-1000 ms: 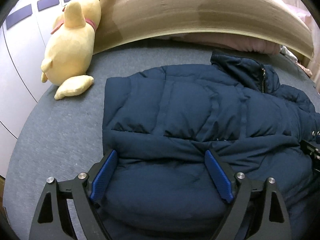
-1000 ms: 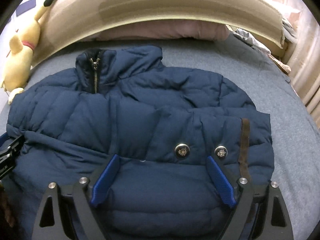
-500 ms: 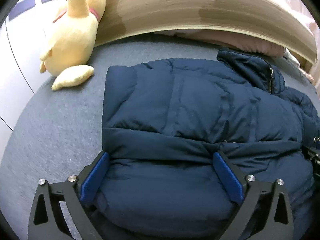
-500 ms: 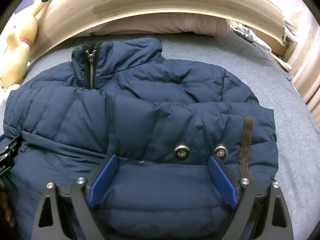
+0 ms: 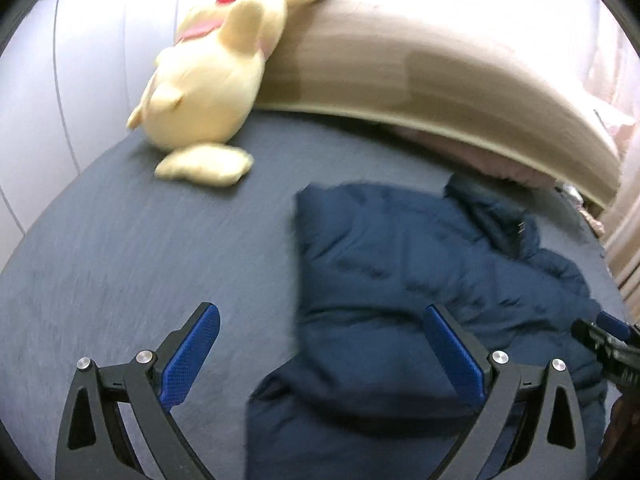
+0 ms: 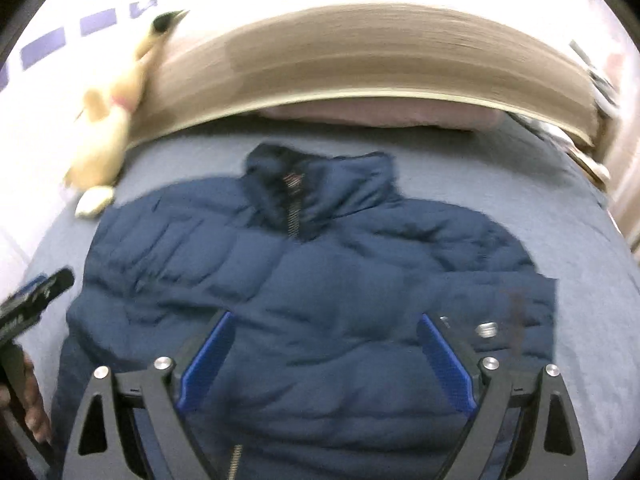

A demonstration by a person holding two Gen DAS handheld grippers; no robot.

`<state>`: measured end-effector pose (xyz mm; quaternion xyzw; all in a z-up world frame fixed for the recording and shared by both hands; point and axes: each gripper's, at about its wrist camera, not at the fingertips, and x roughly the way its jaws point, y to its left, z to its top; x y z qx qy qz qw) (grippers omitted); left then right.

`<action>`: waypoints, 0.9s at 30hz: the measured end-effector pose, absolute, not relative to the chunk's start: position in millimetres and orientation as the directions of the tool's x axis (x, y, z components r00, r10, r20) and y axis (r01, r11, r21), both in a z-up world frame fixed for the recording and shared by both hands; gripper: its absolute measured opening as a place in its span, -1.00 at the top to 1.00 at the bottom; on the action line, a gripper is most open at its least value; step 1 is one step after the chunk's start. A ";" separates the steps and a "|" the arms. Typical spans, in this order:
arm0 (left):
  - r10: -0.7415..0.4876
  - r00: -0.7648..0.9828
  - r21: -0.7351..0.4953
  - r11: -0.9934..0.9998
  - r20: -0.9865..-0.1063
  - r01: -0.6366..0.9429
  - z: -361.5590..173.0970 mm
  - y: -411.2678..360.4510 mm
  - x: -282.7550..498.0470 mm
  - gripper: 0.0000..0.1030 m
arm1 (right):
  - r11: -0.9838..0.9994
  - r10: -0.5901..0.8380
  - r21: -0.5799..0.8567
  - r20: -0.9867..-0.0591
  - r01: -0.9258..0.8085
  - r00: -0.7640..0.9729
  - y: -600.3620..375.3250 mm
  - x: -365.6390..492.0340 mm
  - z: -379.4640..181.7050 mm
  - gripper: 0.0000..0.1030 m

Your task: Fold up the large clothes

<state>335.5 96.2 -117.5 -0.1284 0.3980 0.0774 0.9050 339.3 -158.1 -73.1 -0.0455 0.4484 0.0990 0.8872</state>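
Lying folded on the bed (image 5: 120,264), jacket (image 6: 320,280) untouched; left gripper (image 5: 316,344) and right gripper (image 6: 324,348) both spread wide, empty.

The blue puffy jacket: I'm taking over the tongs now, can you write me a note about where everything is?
Left tongs: open, holding nothing, jaws just opened wider; they hang over the jacket's left edge and the grey bed sheet.
Right tongs: open, empty, above the jacket's lower front.
Jacket: flat on the bed, zipped, collar toward the headboard, both sleeves folded across the front.
Yellow plush toy: by the headboard, apart from the jacket.
Done: sleeves folded in.
Left: probably fold the bottom up toward the collar. Pictures are blurry, so check the edges first.
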 end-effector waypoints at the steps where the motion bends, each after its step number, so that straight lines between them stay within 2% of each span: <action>1: 0.042 0.658 -0.166 0.954 -0.751 -0.250 -123.2 98.0 333.7 -0.97 | 0.970 0.122 -0.021 -0.818 -0.241 0.562 -148.4 336.6 -83.7 -0.82; 3: 0.048 0.606 -0.146 0.952 -0.794 -0.268 -142.5 101.3 335.4 -0.97 | 0.963 0.075 -0.075 -0.845 -0.257 0.529 -139.3 335.3 -108.6 -0.82; 6: 0.003 0.578 -0.180 0.949 -0.816 -0.260 -159.7 105.1 337.9 -0.97 | 0.966 0.068 -0.075 -0.852 -0.249 0.519 -140.7 339.3 -122.2 -0.88; 10: 0.030 0.567 -0.129 0.963 -0.823 -0.237 -163.4 98.8 343.8 -0.99 | 0.968 0.049 -0.083 -0.864 -0.238 0.501 -140.7 346.8 -130.6 -0.96; 16: 0.030 0.570 -0.127 0.964 -0.821 -0.232 -160.8 97.9 344.1 -0.99 | 0.973 0.059 -0.062 -0.867 -0.224 0.495 -148.6 352.8 -136.4 -0.99; 18: 0.012 0.582 -0.148 0.963 -0.813 -0.227 -149.5 99.8 341.4 -0.97 | 0.975 0.090 -0.024 -0.869 -0.222 0.486 -154.4 349.3 -121.2 -0.98; 23: -0.061 0.698 -0.258 0.949 -0.713 -0.182 -100.2 117.2 347.4 -0.97 | 0.980 0.193 0.136 -0.800 -0.143 0.568 -202.7 350.2 -74.8 -0.98; 27: -0.131 0.674 -0.329 0.928 -0.727 -0.174 -104.0 124.6 385.0 -0.97 | 0.978 0.199 0.202 -0.789 -0.060 0.581 -246.7 367.3 -64.3 -0.98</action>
